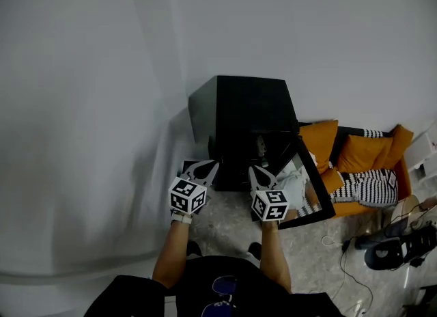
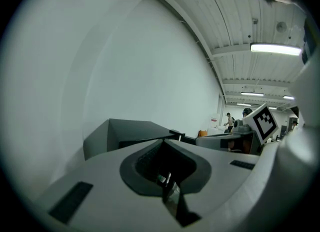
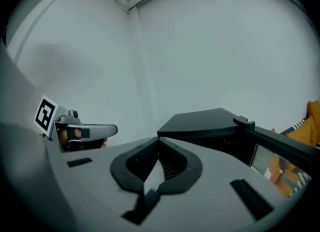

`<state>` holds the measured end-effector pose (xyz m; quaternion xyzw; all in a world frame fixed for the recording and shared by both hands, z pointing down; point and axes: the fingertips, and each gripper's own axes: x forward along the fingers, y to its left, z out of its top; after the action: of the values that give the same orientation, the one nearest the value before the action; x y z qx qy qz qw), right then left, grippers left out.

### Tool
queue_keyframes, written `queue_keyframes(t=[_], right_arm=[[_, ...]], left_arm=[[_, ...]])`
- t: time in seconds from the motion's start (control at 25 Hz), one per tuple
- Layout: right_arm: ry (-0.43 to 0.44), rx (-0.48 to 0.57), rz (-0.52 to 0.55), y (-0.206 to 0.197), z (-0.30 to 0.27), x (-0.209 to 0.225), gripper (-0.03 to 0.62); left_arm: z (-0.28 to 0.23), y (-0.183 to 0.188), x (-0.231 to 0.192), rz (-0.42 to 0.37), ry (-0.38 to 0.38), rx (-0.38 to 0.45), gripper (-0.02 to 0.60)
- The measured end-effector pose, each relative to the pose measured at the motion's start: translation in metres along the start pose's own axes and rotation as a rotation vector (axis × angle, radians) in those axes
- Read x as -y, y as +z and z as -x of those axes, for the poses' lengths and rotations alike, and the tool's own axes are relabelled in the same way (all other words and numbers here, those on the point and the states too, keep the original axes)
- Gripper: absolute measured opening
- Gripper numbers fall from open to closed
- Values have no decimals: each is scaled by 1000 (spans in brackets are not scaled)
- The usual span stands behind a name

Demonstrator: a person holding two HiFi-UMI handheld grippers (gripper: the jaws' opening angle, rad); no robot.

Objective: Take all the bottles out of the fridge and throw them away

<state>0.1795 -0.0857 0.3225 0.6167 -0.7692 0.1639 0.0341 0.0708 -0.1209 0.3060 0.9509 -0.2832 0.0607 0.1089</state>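
Near the small black boxy fridge (image 1: 247,114), left gripper (image 1: 199,169) and right gripper (image 1: 260,177) sit closed, empty; widen one before reaching in.

plain white wall (image 1: 95,104); speckled floor (image 1: 229,216); orange-cushioned sofa (image 1: 358,155) right; ceiling strip light (image 2: 276,49) on.

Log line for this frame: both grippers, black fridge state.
left gripper: shut, empty | right gripper: shut, empty | small black box-shaped fridge: door open | both held before it
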Motion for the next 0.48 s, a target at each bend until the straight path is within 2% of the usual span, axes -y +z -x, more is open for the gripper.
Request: queue_keyframes(t=[0.48], right_arm=[[31,-33,15,-9,22,44,8]], left_arm=[[-29,-6,32,24,50,12,6]])
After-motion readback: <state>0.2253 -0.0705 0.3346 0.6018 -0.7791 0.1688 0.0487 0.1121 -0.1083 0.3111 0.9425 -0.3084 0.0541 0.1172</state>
